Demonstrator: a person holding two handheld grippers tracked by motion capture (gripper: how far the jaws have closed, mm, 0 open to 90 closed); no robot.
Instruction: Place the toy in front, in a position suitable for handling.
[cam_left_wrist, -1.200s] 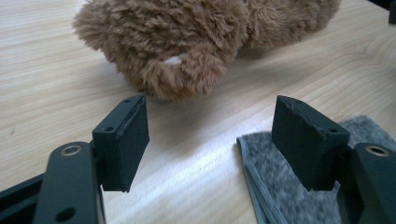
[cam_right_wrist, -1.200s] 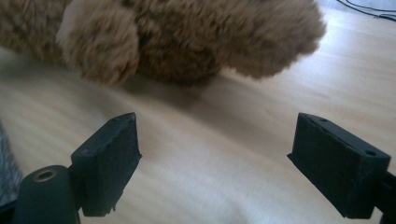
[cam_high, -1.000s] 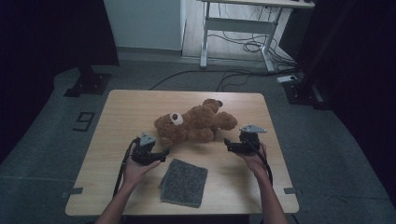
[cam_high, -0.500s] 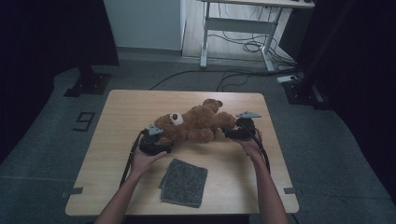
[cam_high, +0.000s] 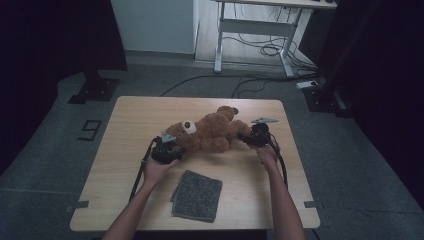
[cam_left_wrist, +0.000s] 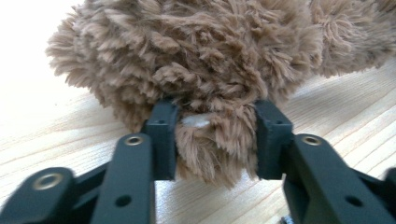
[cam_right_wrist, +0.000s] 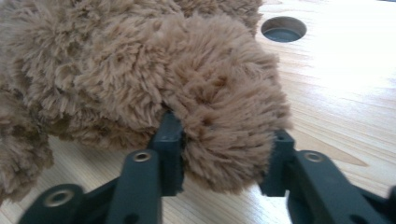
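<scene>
Both grips look made: my left gripper (cam_left_wrist: 215, 140) has just closed on a tuft at the left end of the bear (cam_high: 212, 132), and my right gripper (cam_right_wrist: 223, 156) has just clamped a paw at its right end. It lies mid-table (cam_high: 140, 112), not lifted yet. I judge lifting is what's left; the cloth (cam_high: 196, 195) sits untouched nearer me.
</scene>
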